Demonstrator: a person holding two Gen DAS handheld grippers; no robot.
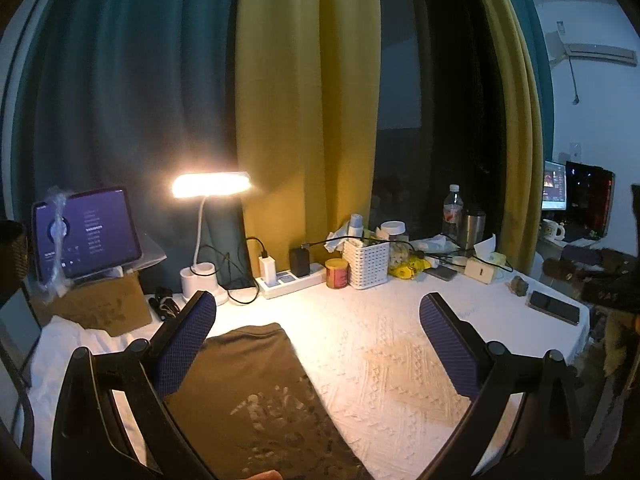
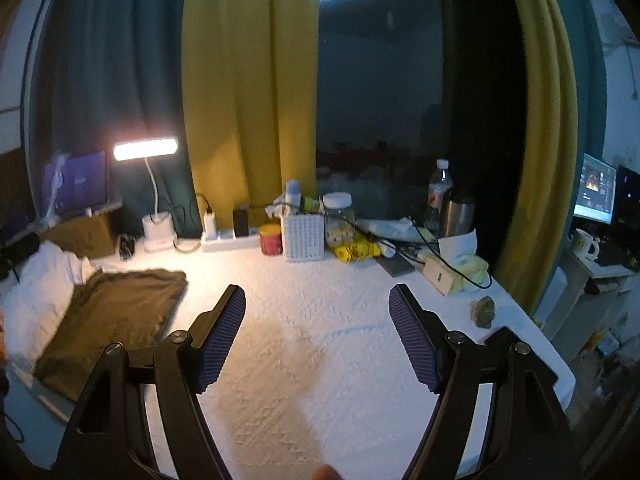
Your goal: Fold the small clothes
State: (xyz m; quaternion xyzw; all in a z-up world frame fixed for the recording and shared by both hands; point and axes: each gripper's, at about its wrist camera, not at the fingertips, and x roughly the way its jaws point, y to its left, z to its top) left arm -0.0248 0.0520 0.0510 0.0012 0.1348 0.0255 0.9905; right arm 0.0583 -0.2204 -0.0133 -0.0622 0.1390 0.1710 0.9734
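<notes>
Left wrist view: the left gripper (image 1: pixel 318 332) has its jaws spread wide and holds nothing. Below it, an olive-brown garment (image 1: pixel 256 392) with a pale, speckled print lies folded flat on the white textured surface (image 1: pixel 380 320), its far edge straight. At the back, a white perforated basket (image 1: pixel 366 262) holds a cluttered mix of small items.

Right wrist view: the right gripper (image 2: pixel 316 332) also stands wide open and empty over bare cloth. The garment lies well to the left, beside crumpled white fabric (image 2: pixel 36 280). A clear jar (image 2: pixel 339 216) with a white lid holds pale pieces.
</notes>
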